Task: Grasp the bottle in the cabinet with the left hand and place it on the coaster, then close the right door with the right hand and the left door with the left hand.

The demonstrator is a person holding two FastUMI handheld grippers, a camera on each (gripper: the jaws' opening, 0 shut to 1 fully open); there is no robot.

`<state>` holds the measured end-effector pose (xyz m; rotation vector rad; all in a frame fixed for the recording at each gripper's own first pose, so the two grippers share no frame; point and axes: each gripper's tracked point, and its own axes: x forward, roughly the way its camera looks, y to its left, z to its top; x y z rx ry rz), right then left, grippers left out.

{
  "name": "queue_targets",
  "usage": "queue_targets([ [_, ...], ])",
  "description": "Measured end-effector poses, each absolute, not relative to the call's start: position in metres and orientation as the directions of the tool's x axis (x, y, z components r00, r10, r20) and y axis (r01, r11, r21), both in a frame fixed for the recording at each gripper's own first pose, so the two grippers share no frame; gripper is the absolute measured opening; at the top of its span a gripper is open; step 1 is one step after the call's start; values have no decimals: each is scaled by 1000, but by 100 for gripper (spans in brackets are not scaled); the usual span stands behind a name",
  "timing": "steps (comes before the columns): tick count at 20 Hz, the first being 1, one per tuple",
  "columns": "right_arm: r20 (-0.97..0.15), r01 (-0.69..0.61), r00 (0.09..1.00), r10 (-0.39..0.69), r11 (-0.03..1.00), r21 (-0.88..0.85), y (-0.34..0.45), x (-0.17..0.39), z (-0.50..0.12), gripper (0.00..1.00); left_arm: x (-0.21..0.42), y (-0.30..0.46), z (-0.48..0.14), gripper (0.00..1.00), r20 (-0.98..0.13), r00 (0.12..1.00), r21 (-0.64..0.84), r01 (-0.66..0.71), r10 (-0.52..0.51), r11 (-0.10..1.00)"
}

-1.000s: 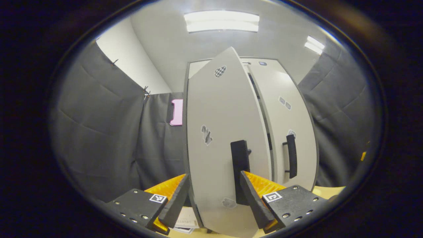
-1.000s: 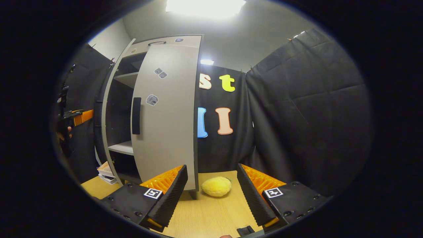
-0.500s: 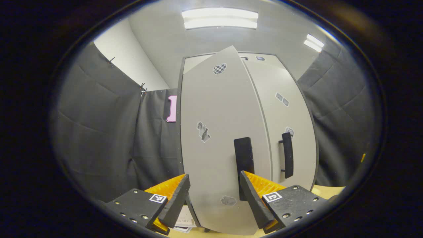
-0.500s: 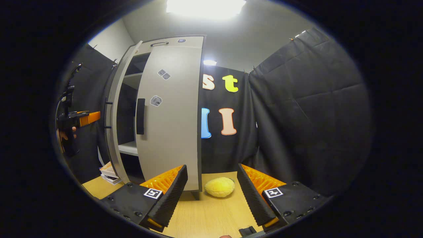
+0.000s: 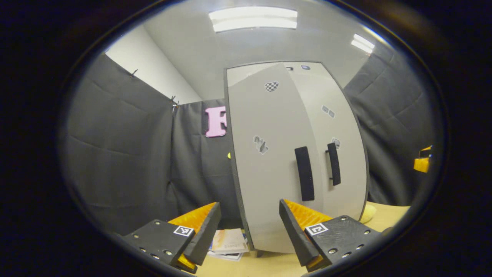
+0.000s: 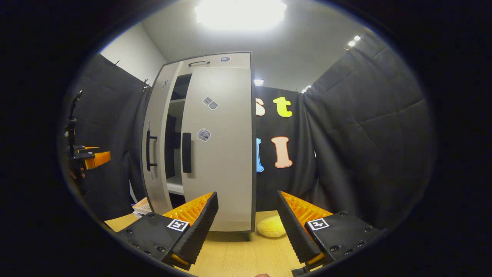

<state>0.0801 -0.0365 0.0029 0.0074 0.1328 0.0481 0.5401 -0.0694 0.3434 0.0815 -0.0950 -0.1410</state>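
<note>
The cabinet [image 5: 296, 154] is a tall pale grey box with two doors, each with a dark vertical handle and a few small stickers. In the left gripper view the left door [image 5: 269, 161] sits straight ahead of the left tongs [image 5: 250, 227], nearly shut but with its free edge a bit proud of the right door [image 5: 338, 146], the two handles close together. The left tongs are spread wide with nothing between them, apart from the door. No bottle or coaster that I can make out in either view.

From the right gripper view the right door [image 6: 219, 154] looks closed flat against the cabinet, just ahead-left of the right tongs [image 6: 248, 227], which are also spread and empty. The left door [image 6: 157, 146] is ajar there, with a dark gap between the doors where a shelf edge [image 6: 176, 187] shows. Way off to the left of that view you can see the left tongs [image 6: 94, 158] with a bit of hand behind them, well apart from the door.

The desk [image 6: 238, 254] is light wood. A stack of books or papers [image 5: 228, 244] lies between the left tongs' fingers by the cabinet's left foot, and a yellow fuzzy lump [image 6: 271, 227] sits by the right corner, between the right tongs' fingers. Black quilted cloth all round, white ceiling with strip lights. Open desk in front of both tongs.
</note>
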Motion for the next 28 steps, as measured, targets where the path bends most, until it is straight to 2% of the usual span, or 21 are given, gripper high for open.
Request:
queue_targets([
  [1, -127, -56, 990, 57, 998, 9, -33, 78, 5, 92, 531, -61, 338, 96, 79, 988, 86, 125, -132, 988],
  [2, -120, -65, 991, 65, 998, 4, -30, 75, 8, 96, 525, -52, 333, 90, 67, 991, 83, 113, -119, 990],
  [4, -97, -80, 992, 79, 997, -10, -25, 70, 14, 92, 511, -39, 323, 90, 50, 994, 76, 97, -101, 992],
  [6, -93, -87, 992, 86, 996, -6, -24, 64, 14, 96, 500, -26, 316, 89, 38, 996, 71, 79, -81, 994],
  [7, -90, -89, 992, 89, 996, 2, -23, 61, 15, 92, 494, -22, 314, 89, 38, 996, 67, 74, -77, 995],
  [8, -87, -88, 992, 88, 996, 7, -22, 60, 18, 96, 490, -18, 312, 89, 36, 997, 63, 70, -72, 996],
  [9, -85, -87, 993, 87, 996, 9, -23, 57, 19, 92, 484, -14, 311, 89, 36, 997, 62, 65, -67, 996],
  [10, -84, -83, 993, 84, 997, 9, -24, 55, 20, 96, 476, -11, 309, 89, 35, 997, 63, 60, -62, 996],
  [11, -82, -80, 993, 80, 997, 6, -25, 53, 21, 92, 470, -9, 308, 89, 30, 998, 66, 60, -62, 996],
  [12, -78, -79, 994, 79, 997, 5, -25, 51, 22, 96, 465, -8, 305, 89, 26, 998, 69, 60, -62, 996],
  [13, -72, -79, 994, 79, 997, 7, -25, 50, 24, 92, 461, -7, 303, 89, 21, 998, 72, 60, -61, 996],
  [15, -66, -78, 995, 78, 997, 10, -24, 46, 26, 92, 450, -2, 297, 89, 12, 998, 76, 55, -56, 996],
  [16, -63, -79, 995, 79, 997, 10, -24, 45, 26, 96, 445, 1, 294, 89, 10, 999, 74, 51, -52, 996],
  [18, -58, -79, 995, 80, 997, 4, -22, 41, 27, 92, 441, 4, 291, 89, 7, 999, 66, 43, -43, 997],
  [21, -54, -81, 995, 80, 997, -14, -20, 39, 27, 92, 433, 12, 289, 90, 13, 999, 72, 31, -32, 997],
  [22, -56, -82, 995, 81, 996, -17, -19, 39, 26, 96, 429, 15, 289, 83, 14, 1000, 77, 27, -28, 997],
  [23, -58, -82, 995, 81, 996, -16, -18, 39, 25, 96, 428, 17, 289, 90, 18, 1000, 79, 23, -25, 997],
  [26, -64, -86, 994, 85, 996, -7, -14, 40, 23, 96, 429, 23, 289, 90, 18, 1000, 70, 15, -17, 997],
  [27, -66, -87, 994, 86, 996, -5, -14, 41, 22, 96, 430, 25, 290, 82, 19, 1000, 69, 11, -13, 998],
  [28, -64, -87, 994, 87, 996, -3, -13, 41, 23, 96, 430, 25, 291, 90, 21, 1000, 68, 10, -12, 998],
])
